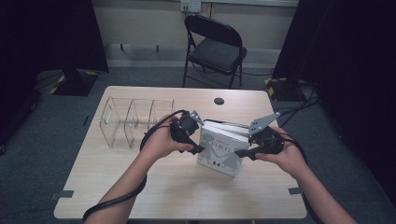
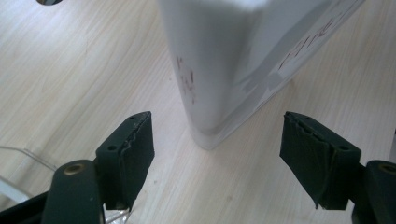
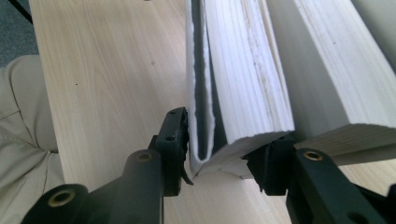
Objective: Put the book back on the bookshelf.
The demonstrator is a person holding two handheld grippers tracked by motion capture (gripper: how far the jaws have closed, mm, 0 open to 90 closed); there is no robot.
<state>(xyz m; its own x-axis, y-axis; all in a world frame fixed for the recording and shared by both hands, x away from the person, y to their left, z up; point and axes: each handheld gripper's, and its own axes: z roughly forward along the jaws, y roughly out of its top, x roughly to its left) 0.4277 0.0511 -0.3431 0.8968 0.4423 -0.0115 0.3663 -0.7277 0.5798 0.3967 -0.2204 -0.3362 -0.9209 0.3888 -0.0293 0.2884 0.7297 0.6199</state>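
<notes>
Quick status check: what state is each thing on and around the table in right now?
Front book: upright on the table, gripped at its fore edge.
Second book: standing close behind it.
Right gripper: shut on the front book.
Left gripper: open, short of the spine.
Clear organizer: empty.
Folding chair: unfolded, vacant.

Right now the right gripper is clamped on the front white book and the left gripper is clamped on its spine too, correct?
Not quite. The right gripper does clamp the front white book, but the left gripper stands open, its pads clear of the spine, as the left gripper view shows.
</notes>
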